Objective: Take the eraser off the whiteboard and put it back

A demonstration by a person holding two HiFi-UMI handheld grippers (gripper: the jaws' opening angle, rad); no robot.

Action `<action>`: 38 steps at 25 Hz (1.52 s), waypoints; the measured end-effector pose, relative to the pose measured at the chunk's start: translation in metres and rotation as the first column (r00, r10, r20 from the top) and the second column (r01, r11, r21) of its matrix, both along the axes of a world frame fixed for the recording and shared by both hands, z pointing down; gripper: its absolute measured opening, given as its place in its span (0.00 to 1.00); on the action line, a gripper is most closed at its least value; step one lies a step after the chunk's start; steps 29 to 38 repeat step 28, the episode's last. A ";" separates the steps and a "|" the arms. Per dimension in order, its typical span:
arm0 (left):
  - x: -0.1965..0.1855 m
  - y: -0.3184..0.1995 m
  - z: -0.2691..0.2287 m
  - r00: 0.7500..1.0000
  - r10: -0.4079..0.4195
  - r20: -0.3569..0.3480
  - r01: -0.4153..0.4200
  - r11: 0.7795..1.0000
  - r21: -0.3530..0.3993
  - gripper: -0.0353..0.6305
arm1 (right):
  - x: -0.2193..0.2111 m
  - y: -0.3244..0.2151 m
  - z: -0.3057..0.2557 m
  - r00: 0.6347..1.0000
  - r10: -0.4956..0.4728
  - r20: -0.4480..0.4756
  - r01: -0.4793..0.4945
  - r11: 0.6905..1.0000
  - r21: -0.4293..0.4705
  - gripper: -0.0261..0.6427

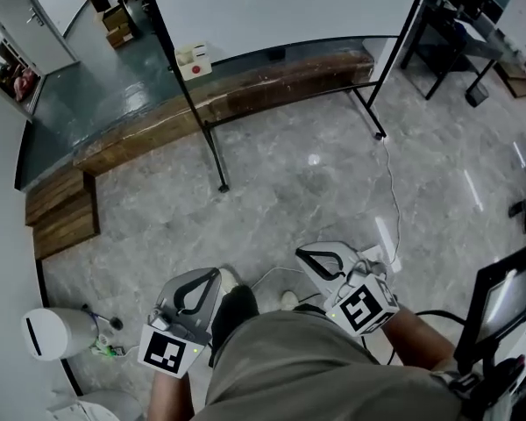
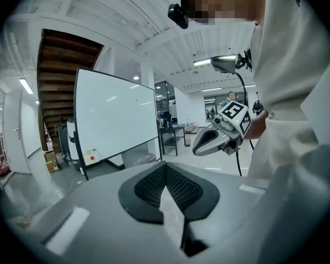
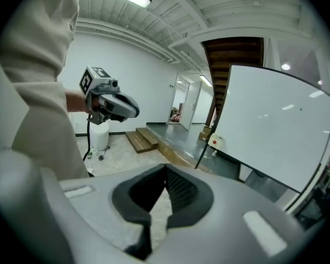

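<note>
Shut and empty, left hand-held gripper [image 1: 212, 279] and right hand-held gripper [image 1: 309, 257] are facing the far eraser [image 1: 193, 60]; unopened jaws could knock it down.

Whiteboard [image 1: 280, 7]: large, blank, white, upright on a dark stand. Eraser [image 1: 193, 60]: small cream block with a red spot, on the whiteboard's face at its bottom edge, close to its left corner. Eraser sits roughly level, slightly tilted.
</note>
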State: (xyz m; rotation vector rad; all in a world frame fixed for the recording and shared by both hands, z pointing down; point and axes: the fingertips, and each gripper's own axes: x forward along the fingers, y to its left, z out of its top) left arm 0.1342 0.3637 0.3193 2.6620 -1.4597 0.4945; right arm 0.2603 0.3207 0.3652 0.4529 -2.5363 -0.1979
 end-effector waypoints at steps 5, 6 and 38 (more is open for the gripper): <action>0.020 0.009 -0.008 0.999 0.032 0.008 -0.032 0.999 -0.009 0.06 | 0.018 0.018 -0.008 0.999 0.039 0.020 -0.040 0.999 0.016 0.04; 0.022 0.009 -0.011 0.999 0.052 0.012 -0.052 0.999 -0.002 0.06 | 0.019 0.022 -0.010 0.999 0.048 0.020 -0.048 0.999 0.018 0.04; -0.125 0.157 -0.008 0.996 0.084 -0.037 -0.084 0.996 -0.011 0.06 | -0.168 0.158 -0.020 0.999 -0.054 0.000 0.054 0.997 0.052 0.04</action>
